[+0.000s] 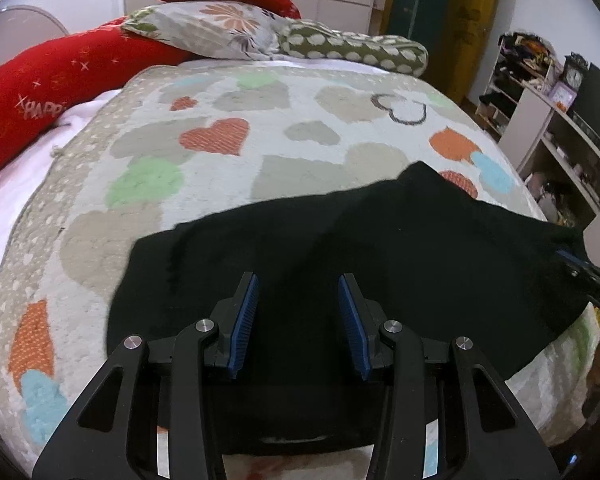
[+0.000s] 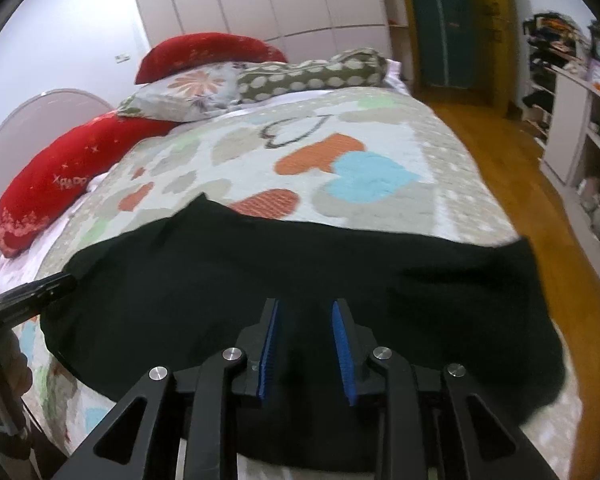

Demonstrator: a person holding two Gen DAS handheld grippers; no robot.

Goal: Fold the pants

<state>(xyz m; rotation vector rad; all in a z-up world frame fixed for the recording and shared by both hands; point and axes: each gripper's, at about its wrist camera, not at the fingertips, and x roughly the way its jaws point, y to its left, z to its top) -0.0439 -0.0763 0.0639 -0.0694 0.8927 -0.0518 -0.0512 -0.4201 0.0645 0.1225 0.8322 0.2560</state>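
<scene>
Black pants [image 1: 340, 248] lie spread across the near end of the bed, also in the right wrist view [image 2: 260, 272]. My left gripper [image 1: 298, 284] is open and empty, just above the left part of the pants. My right gripper [image 2: 305, 308] is open and empty above the right part. The right gripper's tip [image 1: 580, 268] shows at the pants' right edge in the left wrist view. The left gripper [image 2: 40, 286] shows at the pants' left edge in the right wrist view.
The bed has a heart-patterned cover [image 1: 220, 140]. Red cushions [image 1: 52, 76] and patterned pillows [image 1: 228, 32] lie at its head. Shelves [image 1: 556, 128] stand to the right. A wooden floor [image 2: 500, 152] runs along the bed's right side, wardrobes [image 2: 260, 0] behind.
</scene>
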